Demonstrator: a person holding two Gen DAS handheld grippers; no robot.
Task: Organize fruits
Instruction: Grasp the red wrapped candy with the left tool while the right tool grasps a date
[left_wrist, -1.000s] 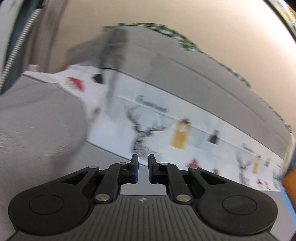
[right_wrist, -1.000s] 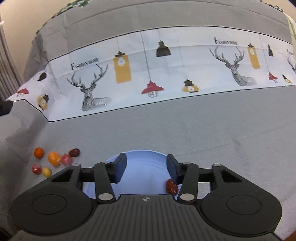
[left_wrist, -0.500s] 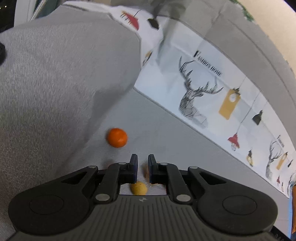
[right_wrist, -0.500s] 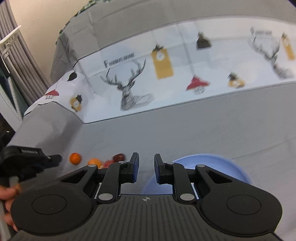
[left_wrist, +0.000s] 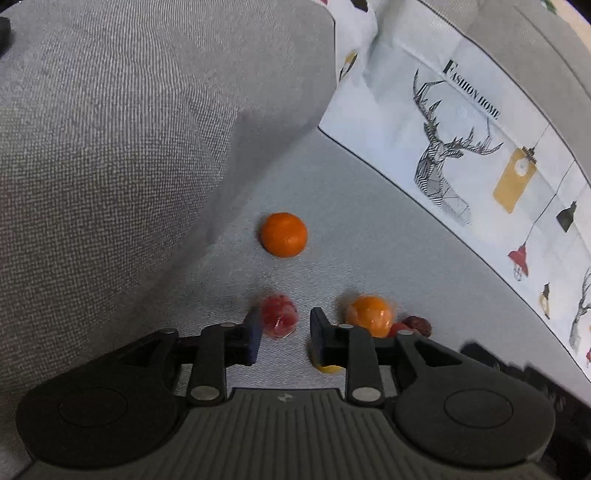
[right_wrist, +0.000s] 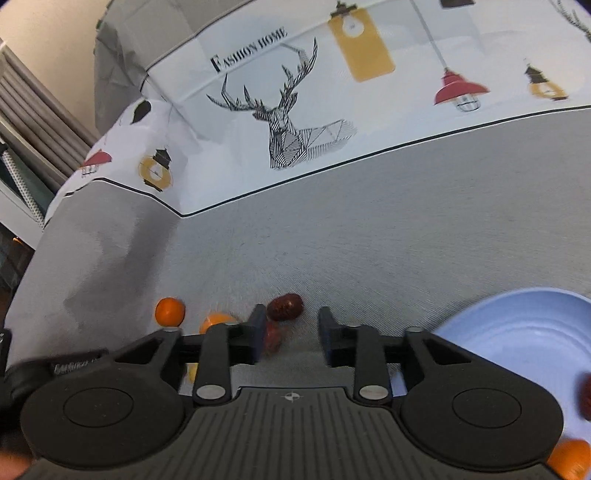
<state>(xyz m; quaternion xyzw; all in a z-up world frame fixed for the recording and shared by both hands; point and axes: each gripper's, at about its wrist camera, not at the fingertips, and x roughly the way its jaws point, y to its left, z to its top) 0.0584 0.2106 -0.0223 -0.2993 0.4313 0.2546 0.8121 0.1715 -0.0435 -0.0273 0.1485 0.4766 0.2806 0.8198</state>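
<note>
**Two grippers crowd one small cluster of fruit**

The biggest risk, as I judge it, is a clash: both tools work the same patch of the grey sofa seat (right_wrist: 388, 229), and the left gripper (left_wrist: 286, 334) and right gripper (right_wrist: 291, 334) sit close together. Next, round fruit could roll on the soft fabric if a finger nudges it. Both sets of jaws are spread and hold nothing.

The blue bowl (right_wrist: 524, 332) lies to the right and holds a dark red piece at its edge. The loose orange (left_wrist: 283, 234) sits apart; the wrapped orange fruit (left_wrist: 369, 315) and dark date (right_wrist: 285, 306) bunch together. The red wrapped fruit (left_wrist: 277, 319) lies just ahead of the left jaws, nearer the left finger.
</note>
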